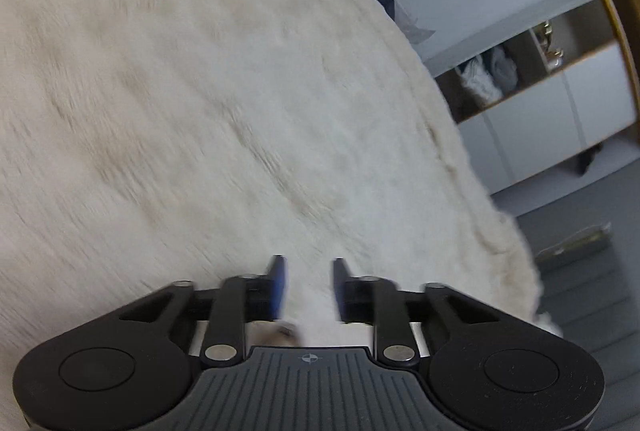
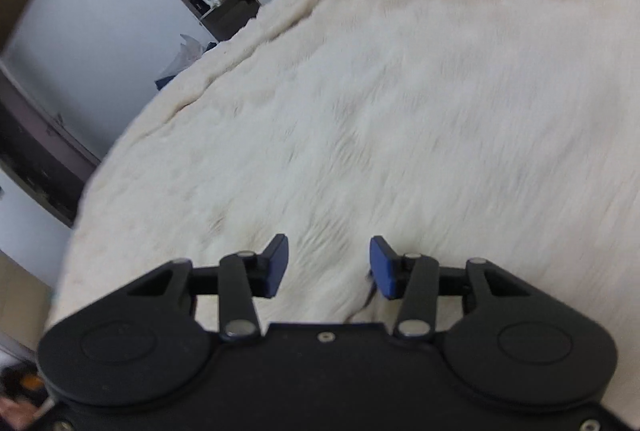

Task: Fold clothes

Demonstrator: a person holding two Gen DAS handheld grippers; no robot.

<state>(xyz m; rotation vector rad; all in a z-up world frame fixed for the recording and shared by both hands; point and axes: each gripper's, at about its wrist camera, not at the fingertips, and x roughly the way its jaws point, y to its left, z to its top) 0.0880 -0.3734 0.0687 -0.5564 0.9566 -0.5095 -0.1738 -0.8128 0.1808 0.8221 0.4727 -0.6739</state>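
Holding the left claw [image 1: 309,271] over the near part of the cream fleece blanket [image 1: 200,91], blue pads parted a little, gripping nothing that can be made out. Holding the right claw [image 2: 329,251] over the same blanket's near part too, pads standing wider apart and pinching nothing.

Not finding any garment laid out on the blanket: seeing only blurred pile across its middle. Spotting crumpled clothes [image 1: 480,79] in a shelf cubby [image 1: 520,63] beyond the blanket's edge, and a dark bundle [image 1: 400,15] just past its far edge, too small to identify.

Judging the step as travelling towards a piece to pick up, not yet folding. Doing it well probably meaning:
- slowing down before reaching, since blur is hiding seams and edges;
- aiming both claws at two corners of one garment, well apart along one hem;
- coming in low and shallow to the blanket, pinching cloth only and not the fleece beneath;
- closing fully before lifting, then spreading the piece flat on the blanket's middle.
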